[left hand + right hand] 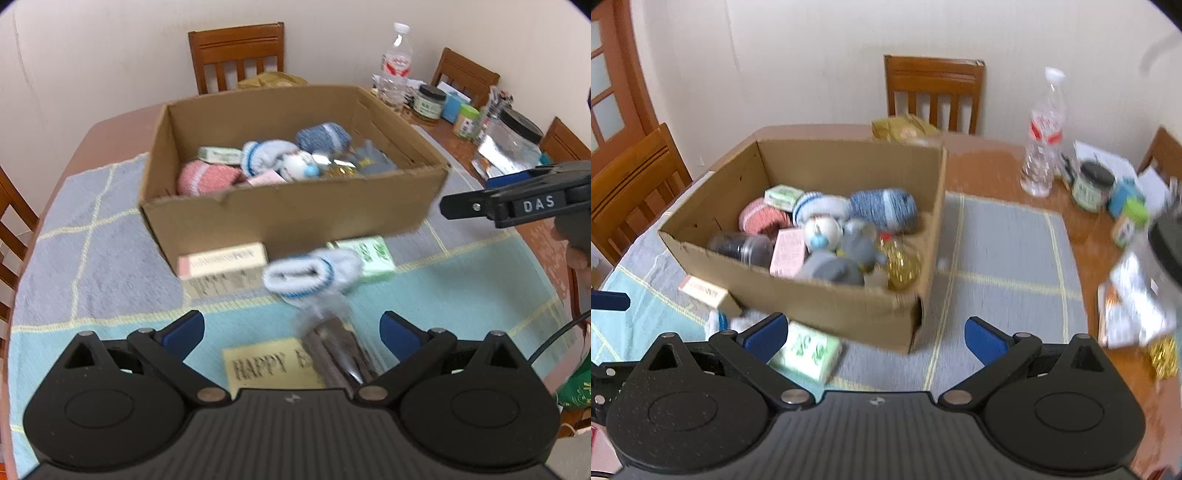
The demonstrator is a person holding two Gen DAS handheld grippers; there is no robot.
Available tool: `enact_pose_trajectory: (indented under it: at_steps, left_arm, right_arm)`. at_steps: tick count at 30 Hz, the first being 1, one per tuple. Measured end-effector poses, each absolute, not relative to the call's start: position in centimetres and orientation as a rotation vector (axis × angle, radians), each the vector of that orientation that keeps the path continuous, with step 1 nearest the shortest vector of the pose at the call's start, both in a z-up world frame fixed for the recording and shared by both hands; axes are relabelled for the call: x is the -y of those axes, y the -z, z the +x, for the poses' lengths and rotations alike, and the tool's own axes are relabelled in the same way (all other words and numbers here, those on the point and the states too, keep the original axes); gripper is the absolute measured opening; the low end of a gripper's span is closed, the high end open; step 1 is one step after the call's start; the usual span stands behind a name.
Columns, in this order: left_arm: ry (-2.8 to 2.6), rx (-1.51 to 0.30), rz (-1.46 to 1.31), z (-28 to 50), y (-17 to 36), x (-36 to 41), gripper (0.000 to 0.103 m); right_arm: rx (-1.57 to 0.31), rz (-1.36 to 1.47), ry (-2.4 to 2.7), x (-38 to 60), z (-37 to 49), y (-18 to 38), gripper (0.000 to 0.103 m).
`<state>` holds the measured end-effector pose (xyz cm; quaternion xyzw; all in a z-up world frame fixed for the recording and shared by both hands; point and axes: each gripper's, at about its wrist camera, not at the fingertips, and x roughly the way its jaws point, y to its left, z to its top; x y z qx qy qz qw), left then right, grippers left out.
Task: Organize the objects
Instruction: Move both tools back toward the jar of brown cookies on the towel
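Fingers of the left gripper point(291, 332) stand spread wide with nothing between the blue pads; fingers of the right gripper point(875, 338) are parted just as far and also hold nothing. In the left wrist view the right gripper shows side-on at the right edge, above the surface and level with the front right corner of the open brown cardboard box point(295, 214).

The box sits on a grey-and-pale-green checked cloth point(92, 229) and already holds rolled socks, small cartons and a toy. Outside it, against its near wall, lie the things probably left to pack: a rolled white sock with a blue-striped cuff point(310, 273), a pink-and-white cardboard carton point(223, 260) to its left, a green-and-white soap-like carton point(369, 258) touching it on the right, and a clear wrapper of dark brown sticks point(336, 347) running from the sock back towards the left fingers, lying over a yellow card printed "HAPPY" point(266, 363).

The sock looks the nearest pick — soft, light and springy, so it should squash under the pads and is unlikely to slip. A pinch across the middle of the roll seems safest, since catching only the cuff could let it unroll. The cartons appear stiff and light; gripping their narrow sides would suit them. The wrapper looks slick and crinkly — better taken around its bundled middle.
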<state>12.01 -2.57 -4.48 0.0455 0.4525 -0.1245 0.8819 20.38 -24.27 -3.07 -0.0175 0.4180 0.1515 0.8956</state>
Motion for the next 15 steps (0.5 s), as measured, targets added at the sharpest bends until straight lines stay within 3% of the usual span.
enact_pose_trajectory:
  at_steps: [15]
  left_arm:
    - [0.159, -1.043, 0.016, 11.0, 10.6, 6.5, 0.101]
  right_arm:
    - [-0.957, -0.001, -0.321, 27.0, 16.5, 7.1, 0.103]
